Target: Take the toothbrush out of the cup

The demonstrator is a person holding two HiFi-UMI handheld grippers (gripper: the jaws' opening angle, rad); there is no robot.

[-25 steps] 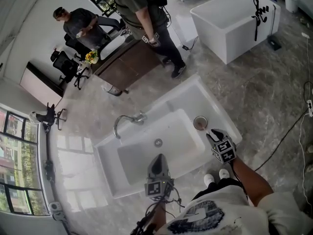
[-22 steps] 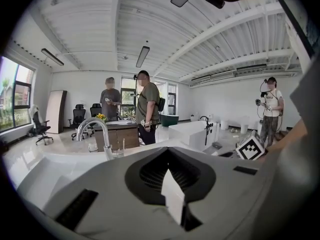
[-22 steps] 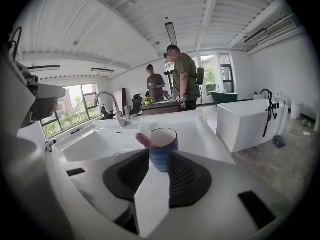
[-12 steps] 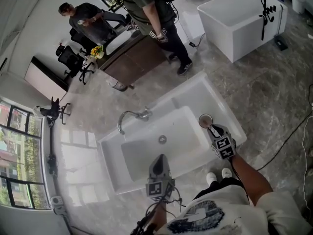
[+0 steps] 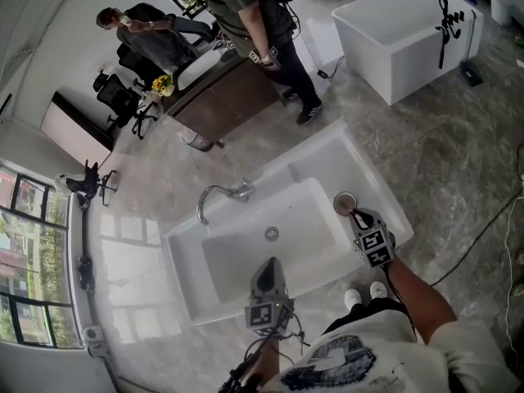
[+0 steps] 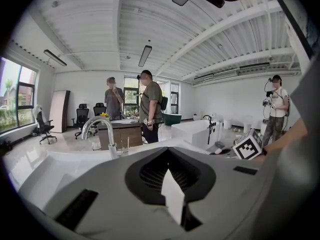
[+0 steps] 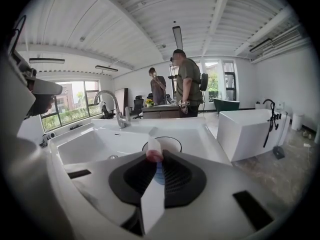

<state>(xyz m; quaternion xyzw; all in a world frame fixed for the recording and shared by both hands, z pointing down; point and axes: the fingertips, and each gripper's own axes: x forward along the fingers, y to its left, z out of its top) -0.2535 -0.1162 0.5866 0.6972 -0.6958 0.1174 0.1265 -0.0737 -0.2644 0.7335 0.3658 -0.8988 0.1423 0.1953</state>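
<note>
At the six o'clock edge of the white rectangular sink point(image 5: 237, 273), the left gripper point(image 5: 268, 268) hovers, its jaws pressed together on nothing. On the ledge at the basin's three o'clock stands the round dark-rimmed cup point(image 5: 345, 204). At the cup's five o'clock, the right gripper point(image 5: 357, 216) clamps the white-and-pink plastic toothbrush point(image 7: 151, 151), whose far end is over the cup's mouth.

The left gripper point(image 6: 172, 196) has its two jaws pressed together, with nothing between them. Past it, a curved silver faucet point(image 6: 96, 130) stands on the white sink point(image 6: 60, 159). Two people point(image 6: 150, 106) stand by a brown desk point(image 6: 120, 134). A white bathtub point(image 6: 192, 130) is on the right, near a marker cube point(image 6: 248, 146).
</note>
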